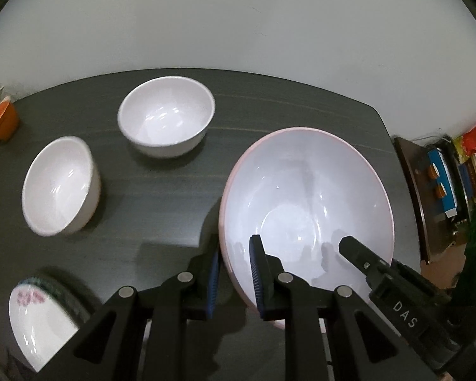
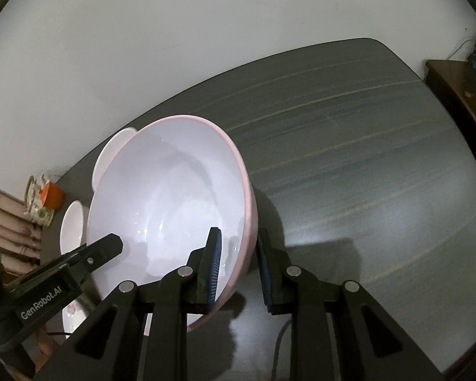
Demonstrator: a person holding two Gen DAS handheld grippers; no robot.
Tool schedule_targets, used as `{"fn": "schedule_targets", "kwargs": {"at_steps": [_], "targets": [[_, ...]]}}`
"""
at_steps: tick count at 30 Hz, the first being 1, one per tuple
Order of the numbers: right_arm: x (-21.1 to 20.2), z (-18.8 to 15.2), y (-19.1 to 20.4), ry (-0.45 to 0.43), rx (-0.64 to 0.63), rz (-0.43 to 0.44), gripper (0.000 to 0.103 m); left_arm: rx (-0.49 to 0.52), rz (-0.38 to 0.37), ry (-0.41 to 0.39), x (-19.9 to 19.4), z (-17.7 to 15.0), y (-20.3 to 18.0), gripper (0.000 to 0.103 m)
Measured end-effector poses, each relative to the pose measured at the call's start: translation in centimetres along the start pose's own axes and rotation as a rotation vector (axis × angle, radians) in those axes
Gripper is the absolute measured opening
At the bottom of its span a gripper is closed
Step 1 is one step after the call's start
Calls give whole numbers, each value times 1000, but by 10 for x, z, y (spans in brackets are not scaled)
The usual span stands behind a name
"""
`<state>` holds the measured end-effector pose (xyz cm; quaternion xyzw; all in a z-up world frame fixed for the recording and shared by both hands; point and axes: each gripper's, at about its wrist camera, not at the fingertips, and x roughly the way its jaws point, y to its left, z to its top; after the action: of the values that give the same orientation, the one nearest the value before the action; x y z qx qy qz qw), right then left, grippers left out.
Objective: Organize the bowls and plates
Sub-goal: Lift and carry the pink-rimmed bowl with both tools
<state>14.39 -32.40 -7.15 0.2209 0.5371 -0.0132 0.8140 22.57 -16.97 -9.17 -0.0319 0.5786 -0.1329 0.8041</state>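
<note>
Left wrist view: pink bowl (image 1: pixel 304 197) held off the table (image 1: pixel 161 197), left gripper (image 1: pixel 234 273) clamping its left rim, right gripper (image 2: pixel 238 263) its right (small bowls (image 1: pixel 166 116) far left).

Home dining room, dark table (image 1: pixel 269 111), cluttered sideboard (image 1: pixel 422 197)

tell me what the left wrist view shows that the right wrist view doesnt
Only the left wrist view shows the two small white bowls in full, one farther back and one nearer, plus the left gripper clamped on the big bowl's rim.

Only the right wrist view shows the bare right stretch of the dark table and the right gripper pinching the opposite rim.

Both share the large pink-rimmed white bowl, the floral-patterned white plate and the orange cup.
</note>
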Motion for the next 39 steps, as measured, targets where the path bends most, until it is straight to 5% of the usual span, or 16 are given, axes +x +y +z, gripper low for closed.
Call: {"fn": "schedule_targets", "kwargs": {"at_steps": [21,39], "targets": [[-44,-126,40,47,-62,19,22,-79,0,-14,-64,-104,50,18],[-33,-162,45,116,-83,2,23,-120,3,46,-48,-140,75,18]]}}
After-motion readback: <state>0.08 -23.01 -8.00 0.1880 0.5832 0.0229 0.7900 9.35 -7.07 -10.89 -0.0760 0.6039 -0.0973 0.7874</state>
